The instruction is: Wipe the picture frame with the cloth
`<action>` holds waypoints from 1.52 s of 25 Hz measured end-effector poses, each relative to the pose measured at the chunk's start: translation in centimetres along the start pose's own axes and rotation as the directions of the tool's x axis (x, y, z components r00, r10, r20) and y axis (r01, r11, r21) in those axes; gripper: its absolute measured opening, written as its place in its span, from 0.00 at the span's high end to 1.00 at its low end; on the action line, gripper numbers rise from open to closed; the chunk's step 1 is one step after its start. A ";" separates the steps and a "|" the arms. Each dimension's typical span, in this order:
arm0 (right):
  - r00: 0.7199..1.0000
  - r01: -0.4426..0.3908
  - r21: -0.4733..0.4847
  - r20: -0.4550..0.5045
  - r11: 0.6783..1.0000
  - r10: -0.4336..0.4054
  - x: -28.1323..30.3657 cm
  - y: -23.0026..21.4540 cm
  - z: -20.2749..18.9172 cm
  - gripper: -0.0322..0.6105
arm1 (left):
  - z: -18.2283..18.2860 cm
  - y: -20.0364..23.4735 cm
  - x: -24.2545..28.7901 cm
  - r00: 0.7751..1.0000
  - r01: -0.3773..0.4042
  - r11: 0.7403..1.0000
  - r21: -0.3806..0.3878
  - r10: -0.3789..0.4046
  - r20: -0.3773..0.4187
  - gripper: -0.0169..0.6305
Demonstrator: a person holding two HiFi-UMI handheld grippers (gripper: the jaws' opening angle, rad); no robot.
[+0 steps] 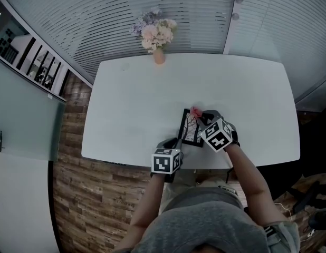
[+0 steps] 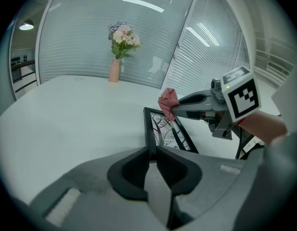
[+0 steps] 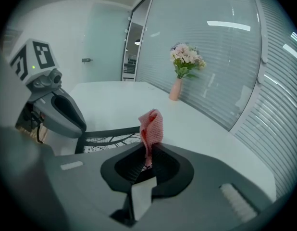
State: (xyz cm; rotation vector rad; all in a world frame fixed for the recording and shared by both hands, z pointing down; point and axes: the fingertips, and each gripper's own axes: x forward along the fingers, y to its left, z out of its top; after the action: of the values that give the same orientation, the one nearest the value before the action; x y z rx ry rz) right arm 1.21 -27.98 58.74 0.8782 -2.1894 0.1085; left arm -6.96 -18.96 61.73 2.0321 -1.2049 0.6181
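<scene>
Left gripper (image 2: 152, 152) clamps the picture frame (image 1: 190, 130) by its near corner, steadying it at 6 o'clock on the surface (image 1: 142, 99); right gripper (image 3: 147, 154) pinches the cloth (image 3: 152, 123) over the frame's 12 o'clock end, apparently poised to wipe.

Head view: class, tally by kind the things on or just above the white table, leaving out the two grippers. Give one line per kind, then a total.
picture frame: 1
pink cloth: 1
vase of flowers: 1
Total: 3
</scene>
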 end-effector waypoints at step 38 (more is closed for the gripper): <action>0.997 -0.058 -0.006 -0.059 0.998 0.058 0.1 2.7 -2.4 0.89 | 0.0 0.0 0.1 1.000 -0.021 1.000 0.023 0.021 0.004 0.89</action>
State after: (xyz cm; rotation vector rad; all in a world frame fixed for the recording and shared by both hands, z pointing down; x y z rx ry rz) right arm 1.01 -25.22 61.07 0.7978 -2.1595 0.1523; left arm -6.96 -19.00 61.78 2.0423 -1.2280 0.6412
